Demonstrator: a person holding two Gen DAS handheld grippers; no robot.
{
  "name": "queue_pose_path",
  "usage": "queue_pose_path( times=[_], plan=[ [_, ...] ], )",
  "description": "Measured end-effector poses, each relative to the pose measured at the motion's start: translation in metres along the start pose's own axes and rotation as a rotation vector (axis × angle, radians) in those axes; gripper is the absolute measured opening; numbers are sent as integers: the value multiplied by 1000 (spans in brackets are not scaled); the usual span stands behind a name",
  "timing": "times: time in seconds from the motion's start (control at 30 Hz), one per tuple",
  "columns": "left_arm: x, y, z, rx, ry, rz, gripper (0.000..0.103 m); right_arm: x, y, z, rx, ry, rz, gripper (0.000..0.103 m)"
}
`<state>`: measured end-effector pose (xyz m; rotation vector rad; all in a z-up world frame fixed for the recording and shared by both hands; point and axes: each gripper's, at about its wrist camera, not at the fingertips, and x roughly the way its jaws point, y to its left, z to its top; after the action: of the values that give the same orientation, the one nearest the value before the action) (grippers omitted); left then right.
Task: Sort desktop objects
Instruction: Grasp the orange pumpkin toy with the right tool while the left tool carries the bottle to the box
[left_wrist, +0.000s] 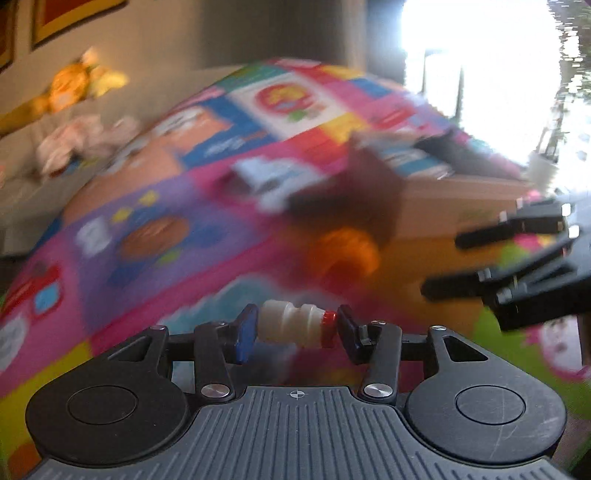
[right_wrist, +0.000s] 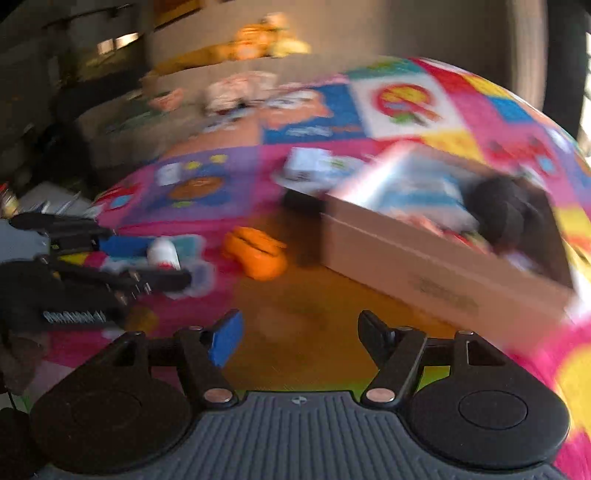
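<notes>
progress: partway, by the look | cardboard box (right_wrist: 436, 266) already holds several items | L gripper (left_wrist: 295, 328) clamps small white bottle (left_wrist: 291, 326), short of box | R gripper (right_wrist: 299, 339) wide, empty | orange toy (right_wrist: 256, 256) on mat (right_wrist: 192, 184) beside box, unsorted

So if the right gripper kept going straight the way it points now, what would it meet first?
Probably the bare orange patch of the play mat: the open, empty right gripper tilts down at it. The orange object lies further on, slightly left; blur leaves depth uncertain.
</notes>
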<state>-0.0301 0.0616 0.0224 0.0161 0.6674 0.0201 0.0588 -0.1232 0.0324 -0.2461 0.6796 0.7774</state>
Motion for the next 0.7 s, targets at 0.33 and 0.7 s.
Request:
queue_pose_path(
  times=[0.33, 0.7],
  plan=[
    [-6, 13, -11, -37, 11, -11, 60, 78, 43, 45, -88, 22, -3, 64],
    [-4, 7, -10, -14, 18, -29, 73, 24, 18, 12, -47, 57, -21, 54]
  ],
)
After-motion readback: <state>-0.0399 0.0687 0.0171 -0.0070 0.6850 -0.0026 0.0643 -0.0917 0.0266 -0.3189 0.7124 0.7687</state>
